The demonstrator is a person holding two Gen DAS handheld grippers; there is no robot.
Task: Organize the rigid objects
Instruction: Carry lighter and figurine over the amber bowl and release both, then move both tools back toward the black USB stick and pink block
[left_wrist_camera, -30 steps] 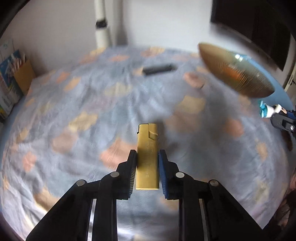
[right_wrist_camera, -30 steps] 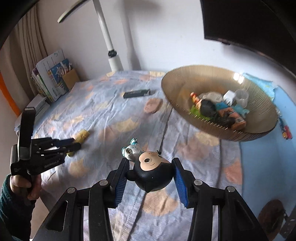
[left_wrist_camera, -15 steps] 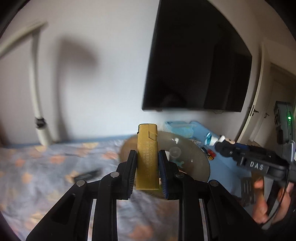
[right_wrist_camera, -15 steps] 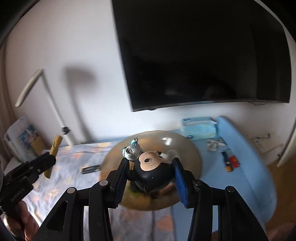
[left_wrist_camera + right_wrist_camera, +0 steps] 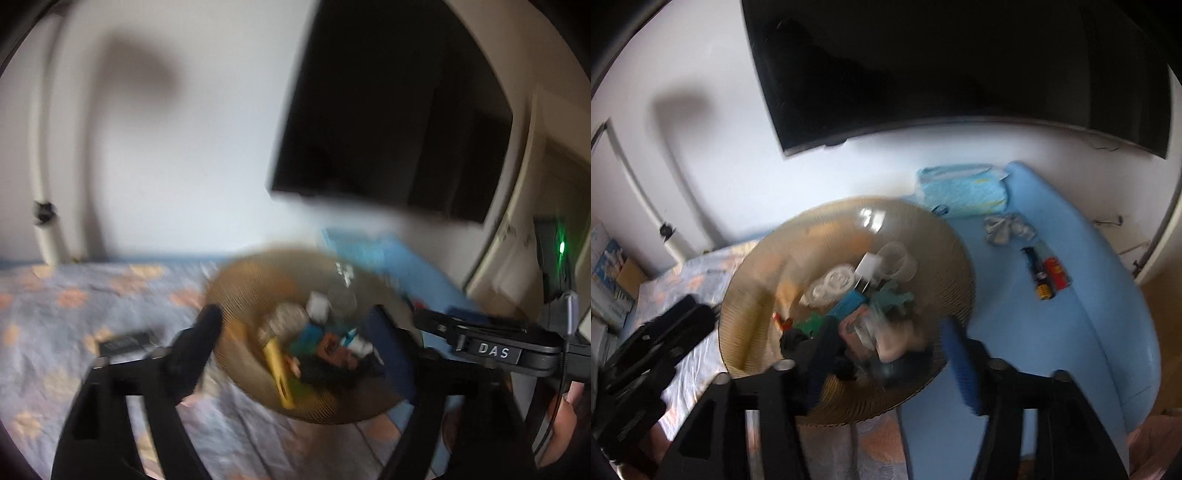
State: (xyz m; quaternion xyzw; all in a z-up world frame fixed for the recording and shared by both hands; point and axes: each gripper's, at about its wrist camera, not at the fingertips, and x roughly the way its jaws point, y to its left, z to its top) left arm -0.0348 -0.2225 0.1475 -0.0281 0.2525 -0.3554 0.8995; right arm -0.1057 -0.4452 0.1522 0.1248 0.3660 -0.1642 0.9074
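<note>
Both my grippers hang over the ribbed amber bowl (image 5: 768, 266), which sits where the patterned bedspread (image 5: 74, 295) meets a pale blue mat (image 5: 1071, 295). My left gripper (image 5: 295, 339) has its jaws opening, spread wide on either side of the bowl's contents with nothing pressed between the pads; the yellow lighter (image 5: 279, 373) lies slanted inside the bowl, just below and between the fingers, clear of both of them. My right gripper (image 5: 886, 354) is opening too, and its blue pads stand apart from the black-eared mouse figurine (image 5: 905, 354), which is badly blurred but appears low in the bowl on the near side, among the other small things. Those include a clear plastic cup (image 5: 897, 262), a white plug adapter (image 5: 868, 269), a teal toy (image 5: 894, 299) and something green and something red that I cannot make out. In the left wrist view my right gripper's body shows at the right edge, marked DAS, with my hand (image 5: 561, 424) below it. A black remote-like bar (image 5: 127, 341) lies on the bedspread left of the bowl. On the blue mat sit a pack of wipes (image 5: 964, 192), a crumpled grey wrapper (image 5: 1008, 227) and some small batteries (image 5: 1049, 277). A dark television (image 5: 942, 74) hangs on the white wall behind.
</note>
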